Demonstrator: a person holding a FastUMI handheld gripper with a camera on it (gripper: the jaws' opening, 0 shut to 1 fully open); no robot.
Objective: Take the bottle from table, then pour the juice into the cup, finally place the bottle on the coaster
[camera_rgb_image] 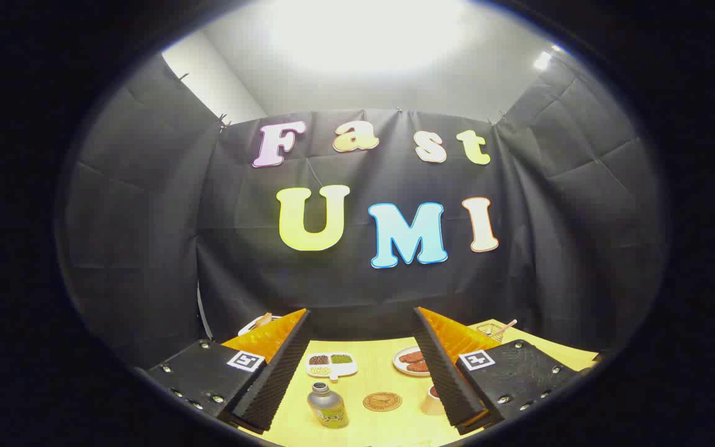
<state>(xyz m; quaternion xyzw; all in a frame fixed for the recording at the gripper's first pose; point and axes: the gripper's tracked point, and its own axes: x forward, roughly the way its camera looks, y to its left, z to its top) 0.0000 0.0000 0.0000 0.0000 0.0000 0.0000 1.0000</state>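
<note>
A small silver bottle [328,405] with a green label stands upright on the yellow table [370,372], below and between my fingers, closer to the left one. A round brown coaster [382,401] lies to its right. The cup [432,400], white with dark liquid, is partly hidden behind my right finger [447,372]. My gripper [360,320] hangs above the table, open wide, with nothing between its ribbed pads.
A white divided dish of seeds [331,364] and a plate of brown pieces [412,361] sit further back on the table. A small basket with a wooden utensil [499,328] is at the back right, another dish [258,323] at the back left.
</note>
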